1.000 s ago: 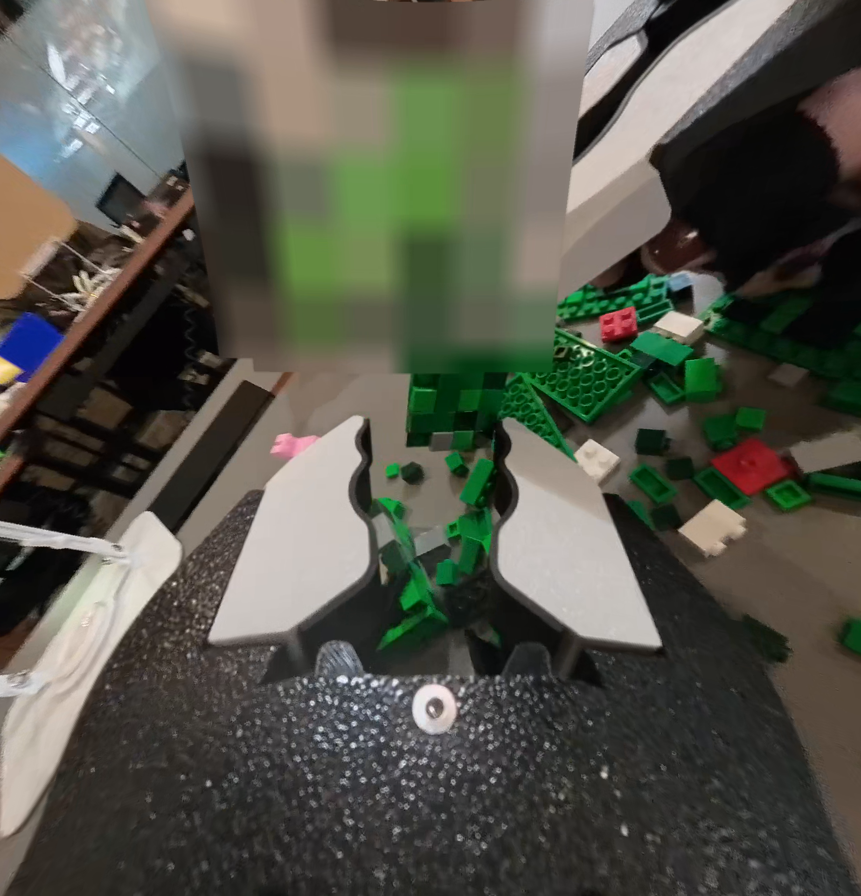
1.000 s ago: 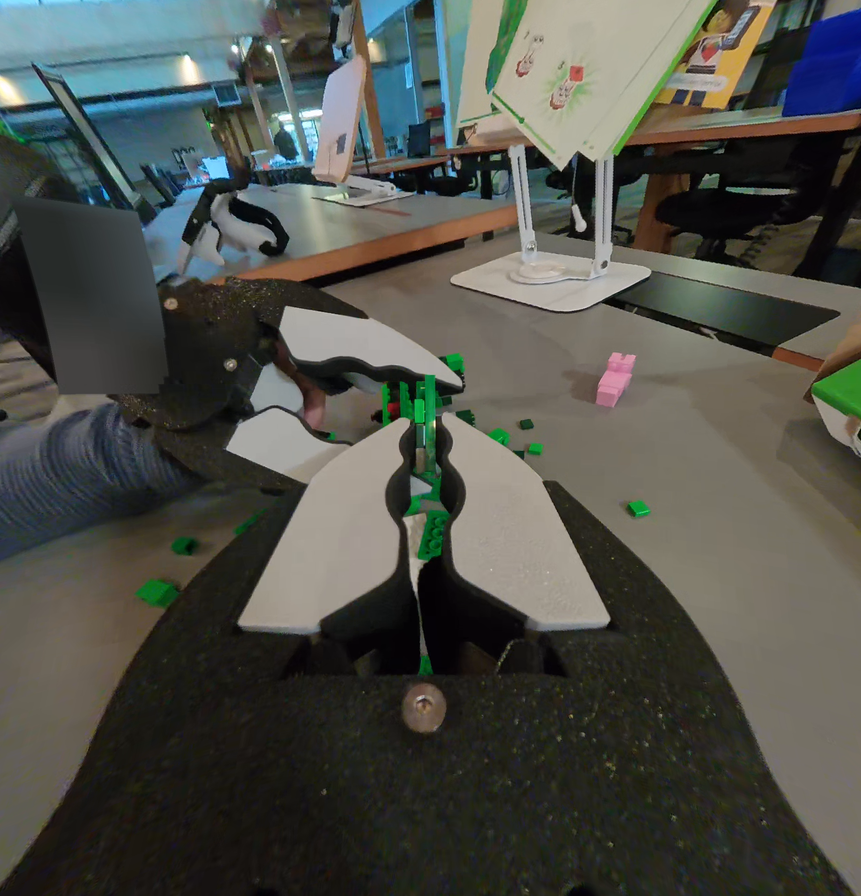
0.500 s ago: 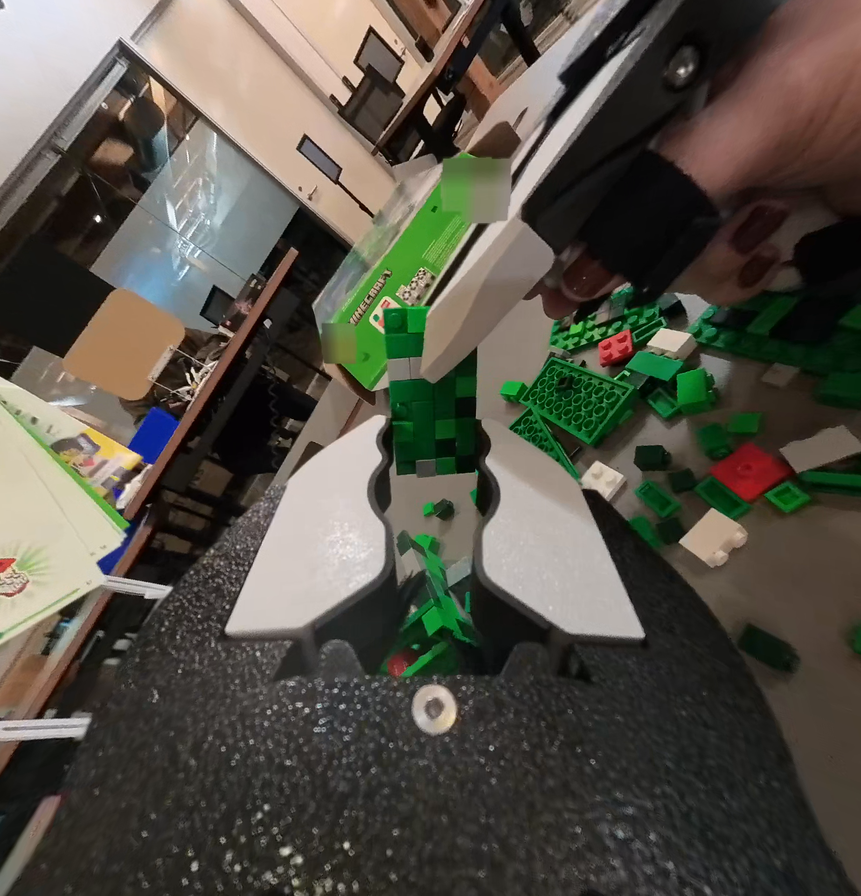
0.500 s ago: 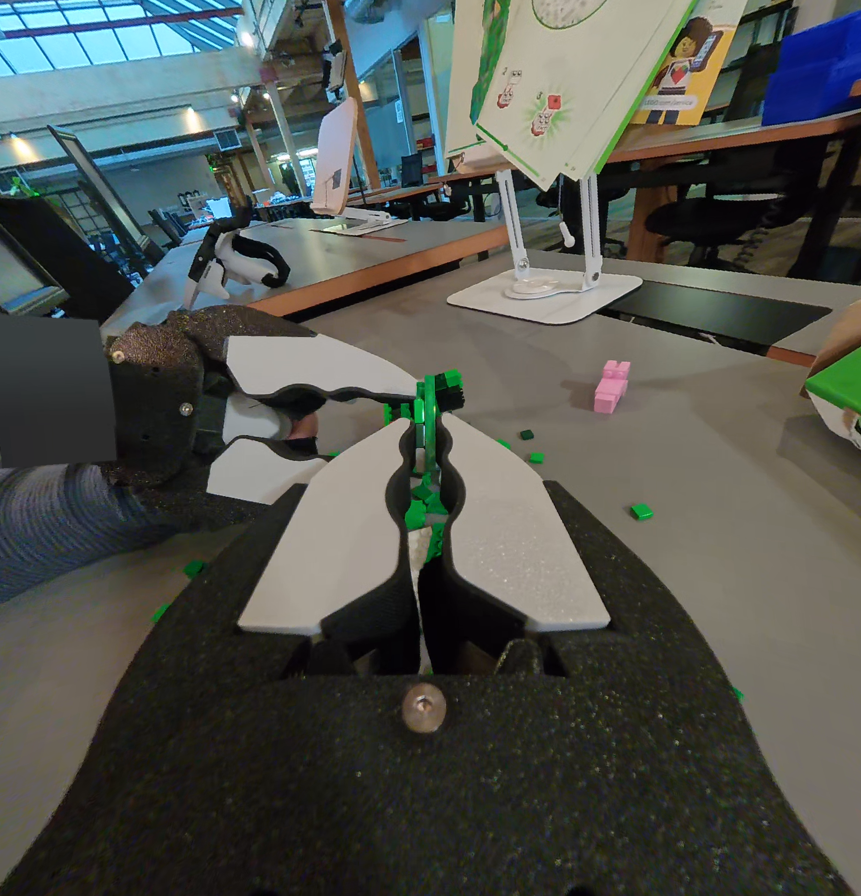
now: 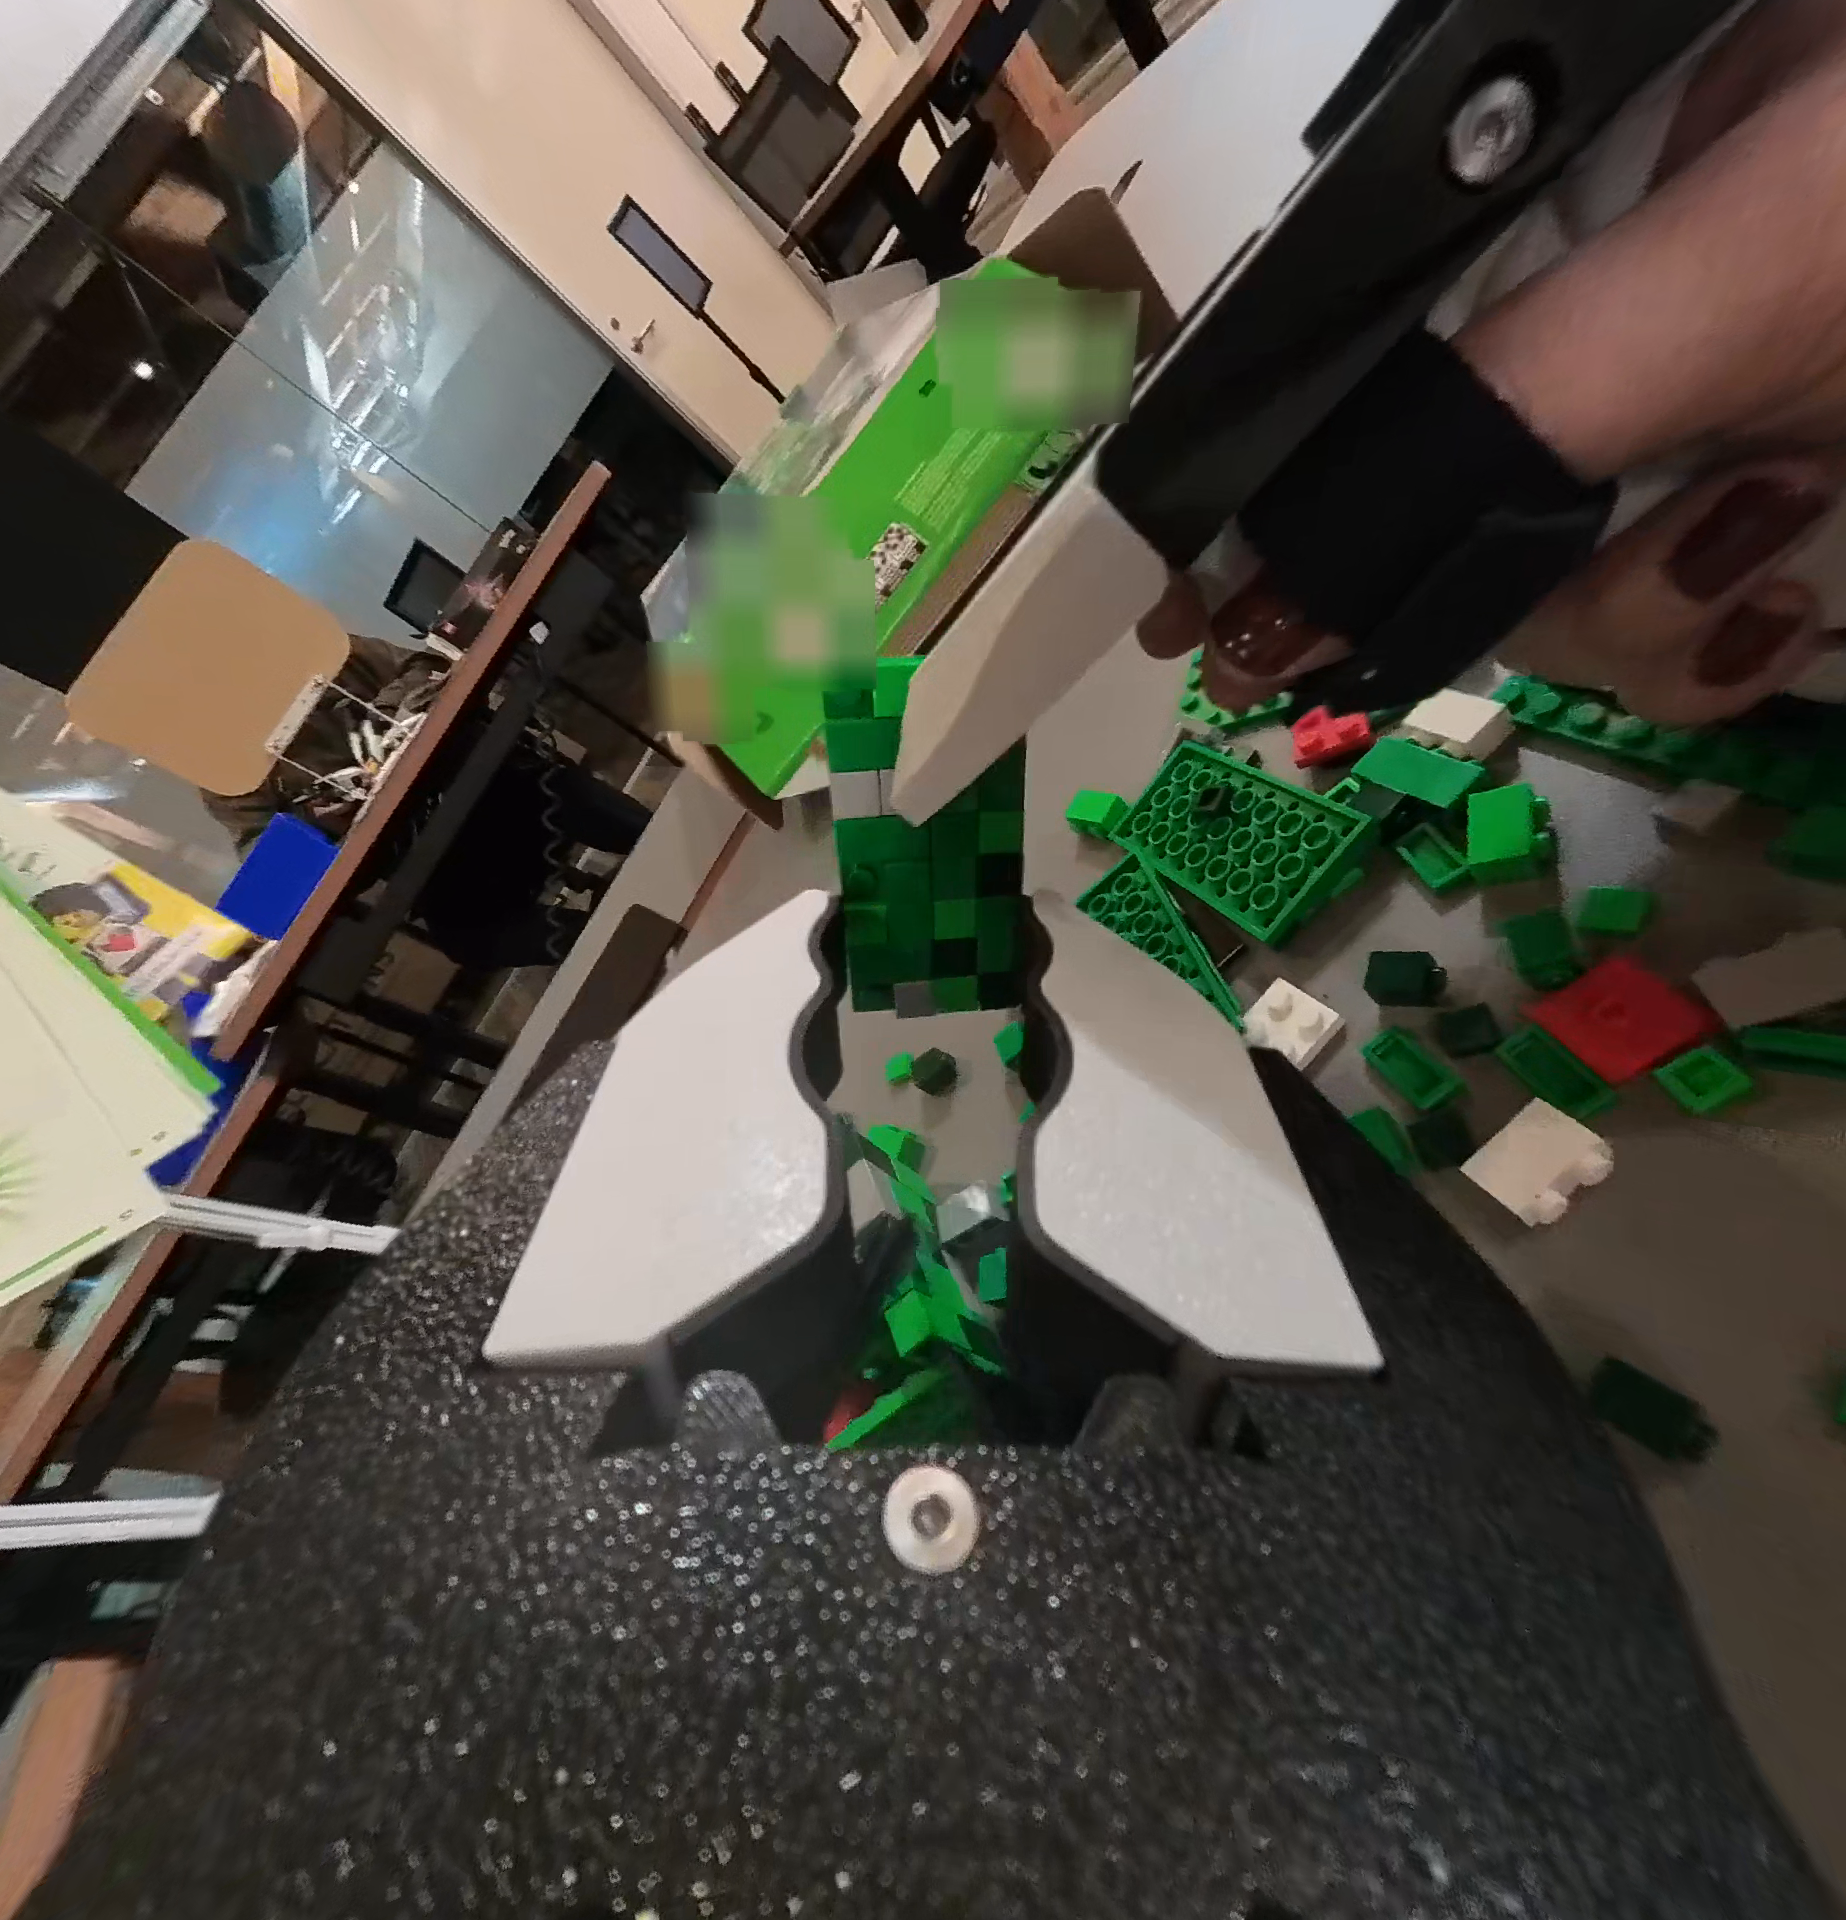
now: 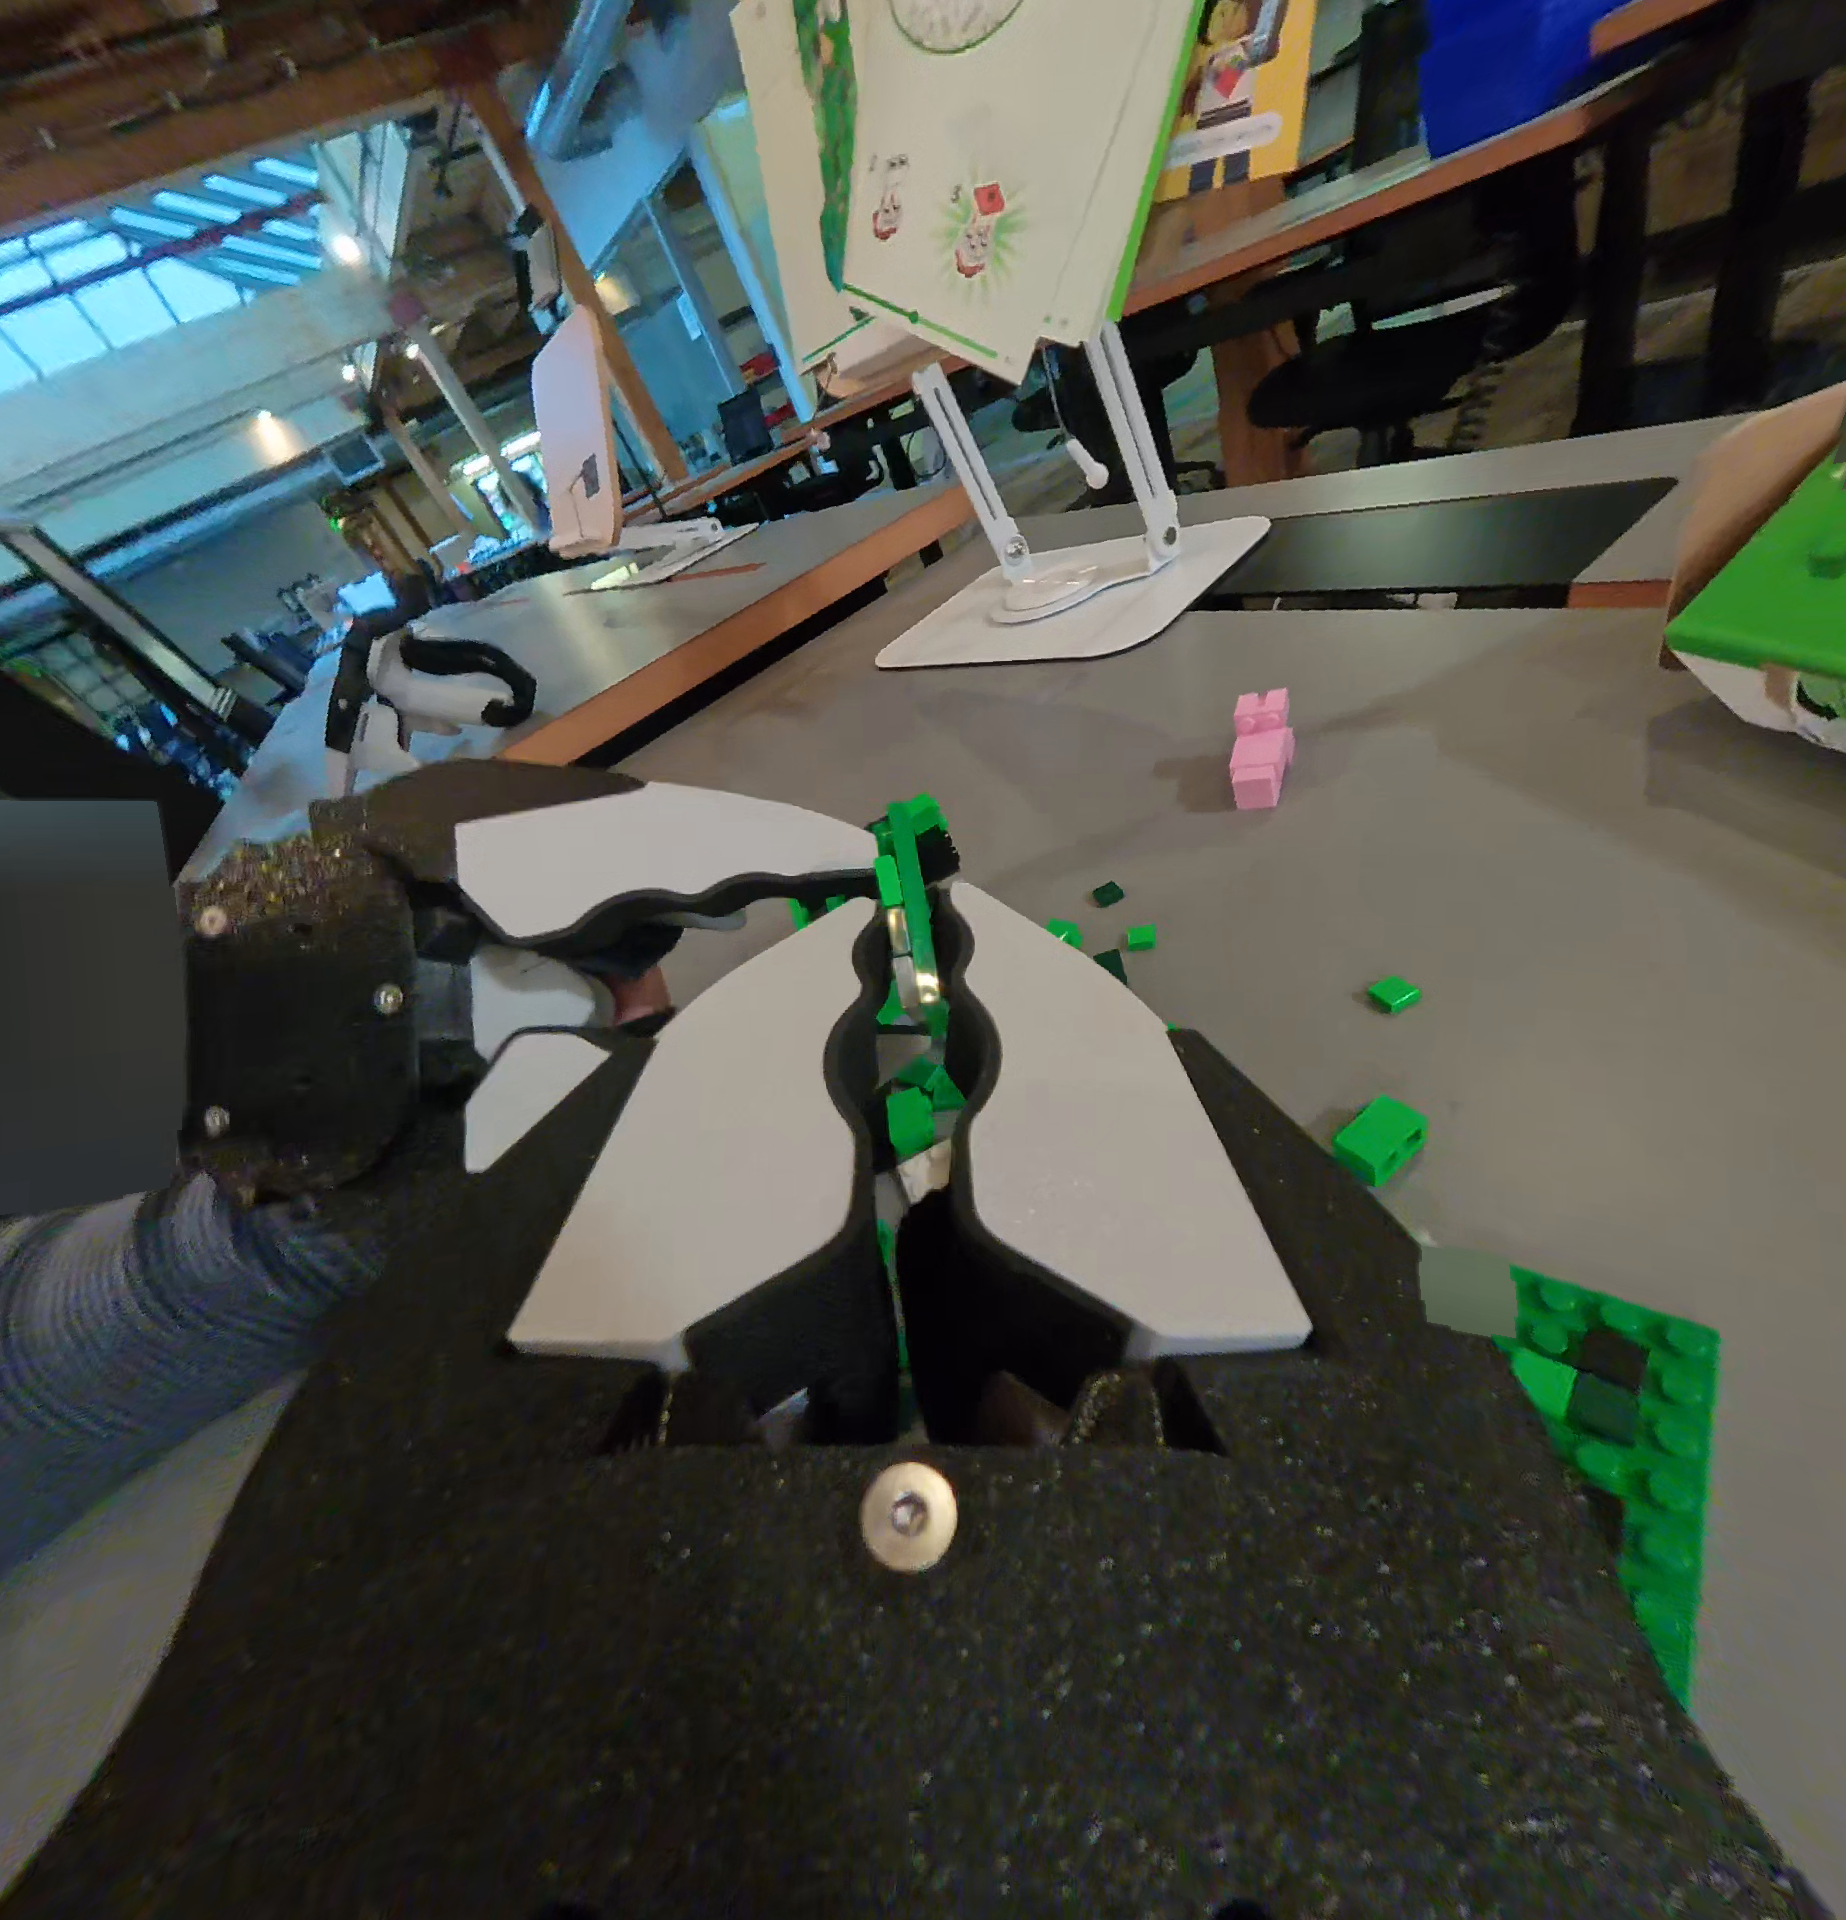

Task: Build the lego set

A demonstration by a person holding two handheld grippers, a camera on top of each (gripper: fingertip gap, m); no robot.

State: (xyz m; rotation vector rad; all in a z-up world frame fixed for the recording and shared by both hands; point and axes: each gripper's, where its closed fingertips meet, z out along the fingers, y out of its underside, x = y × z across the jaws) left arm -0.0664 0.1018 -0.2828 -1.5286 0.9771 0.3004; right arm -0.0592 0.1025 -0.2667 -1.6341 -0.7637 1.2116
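Green pixel-pattern lego panel (image 5: 929, 894) upright above grey worktop (image 5: 1677, 1278), off the surface, pinched by both tools. Left tool (image 5: 929, 935) clamped on panel's lower side edges, fingers (image 5: 690, 1132) parted only by panel width. Right tool (image 6: 914, 914) closed on panel's thin faces near the top, seen edge-on in right wrist view; gap between fingers (image 6: 1095, 1122) is just panel thickness. Right tool finger tip overlaps panel's upper right in left wrist view.

Relative to panel:
- right of it in left wrist view: green studded plates (image 5: 1241, 842), small red brick (image 5: 1332, 732), white bricks (image 5: 1293, 1018), red tile (image 5: 1625, 1013), scattered green small parts.
- below it: loose green bits (image 5: 924, 1070) on worktop.
- behind it: green set box (image 5: 929, 488), partly mosaic-blurred.
- beyond it in right wrist view: pink lego pig (image 6: 1262, 748), white stand (image 6: 1075, 592) carrying open instruction booklet (image 6: 992, 156).
- right and nearer to camera in right wrist view: hollow green brick (image 6: 1381, 1138), big green baseplate (image 6: 1636, 1455) at frame edge.
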